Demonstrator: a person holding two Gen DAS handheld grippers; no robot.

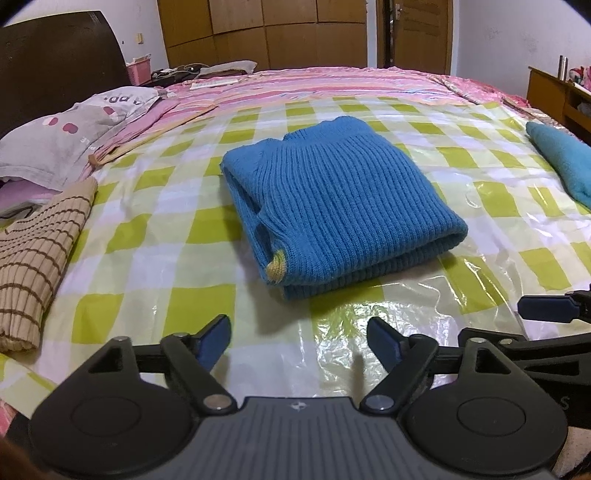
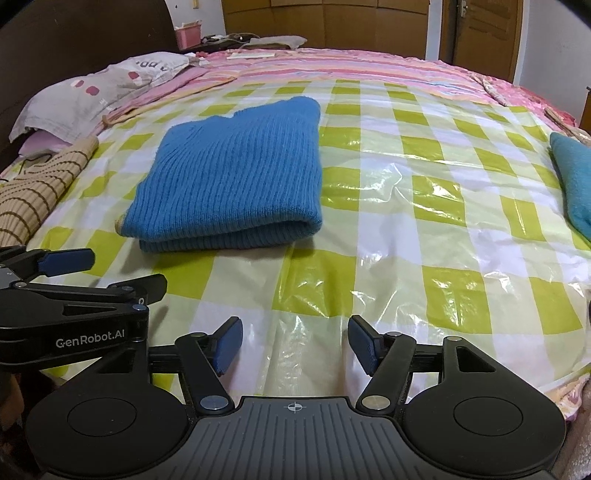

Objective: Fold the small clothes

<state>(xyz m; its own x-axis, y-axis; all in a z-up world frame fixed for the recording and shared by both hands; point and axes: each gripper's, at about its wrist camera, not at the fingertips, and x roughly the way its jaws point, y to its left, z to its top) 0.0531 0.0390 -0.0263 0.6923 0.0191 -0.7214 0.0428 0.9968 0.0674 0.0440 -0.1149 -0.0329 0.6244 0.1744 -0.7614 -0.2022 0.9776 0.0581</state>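
Observation:
A blue ribbed knit sweater point(image 1: 332, 199) lies folded into a thick rectangle on the green-and-white checked plastic sheet point(image 1: 155, 229) that covers the bed. In the right wrist view the same sweater point(image 2: 232, 181) sits up and to the left. My left gripper point(image 1: 297, 341) hovers just in front of the sweater's near edge, open, with nothing between its blue pads. My right gripper point(image 2: 295, 345) is open too, over bare sheet to the right of the sweater. One finger point(image 2: 66, 260) of the left gripper shows at the left edge of the right wrist view.
A beige brown-striped garment point(image 1: 40, 254) lies folded at the left. A teal garment point(image 1: 565, 162) lies at the right edge. A grey pillow point(image 1: 62, 136) and a pink striped bedspread point(image 1: 332, 83) fill the back, with a dark headboard point(image 1: 55, 62) and wooden wardrobes point(image 1: 266, 33) beyond.

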